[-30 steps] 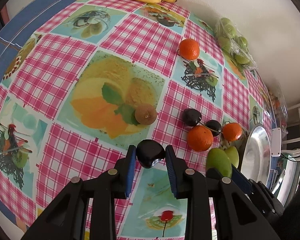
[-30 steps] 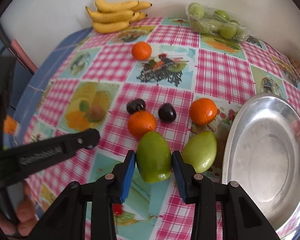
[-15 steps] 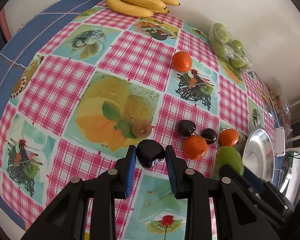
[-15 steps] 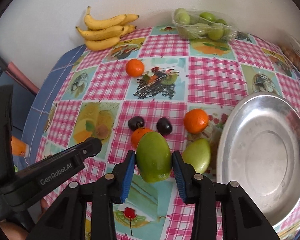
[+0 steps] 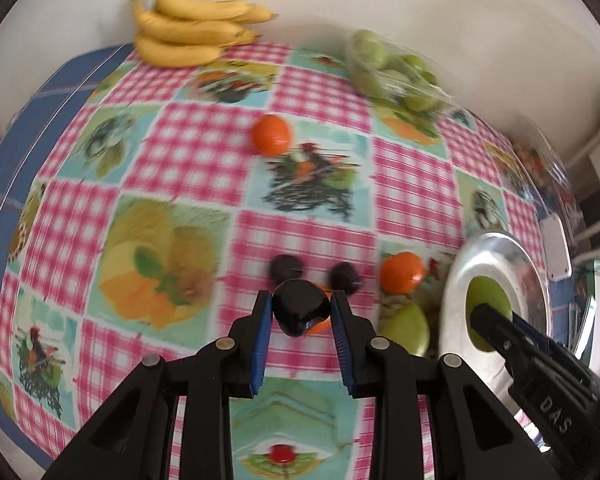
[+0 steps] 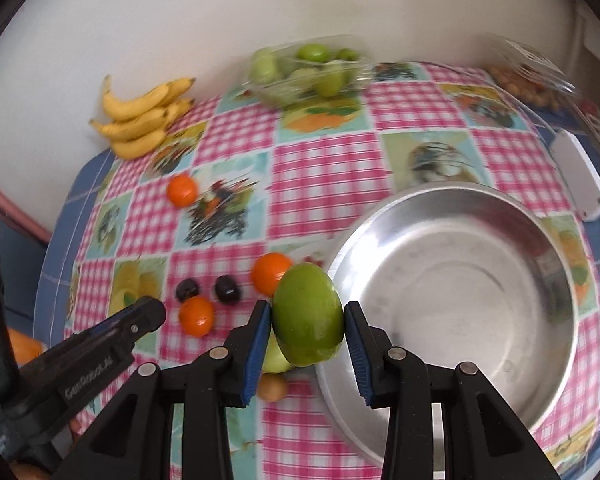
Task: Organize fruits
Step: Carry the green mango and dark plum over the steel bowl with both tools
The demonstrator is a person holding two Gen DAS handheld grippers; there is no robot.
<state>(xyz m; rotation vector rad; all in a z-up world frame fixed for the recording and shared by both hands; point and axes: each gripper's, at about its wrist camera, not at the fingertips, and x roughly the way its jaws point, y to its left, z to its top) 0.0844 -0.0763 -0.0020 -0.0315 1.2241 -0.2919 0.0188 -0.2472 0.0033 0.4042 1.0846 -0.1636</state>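
Showing "GenRobot.AI": left hand-held gripper (image 6: 148, 310)

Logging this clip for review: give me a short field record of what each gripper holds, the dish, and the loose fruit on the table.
left gripper: jaws shut on a dark plum
right gripper: jaws shut on a green mango, at the near rim of the dish
metal dish: nothing in it
loose on tablecloth: three oranges, two dark plums, a second green mango, a small brown fruit
back of table: bananas, bagged green fruit
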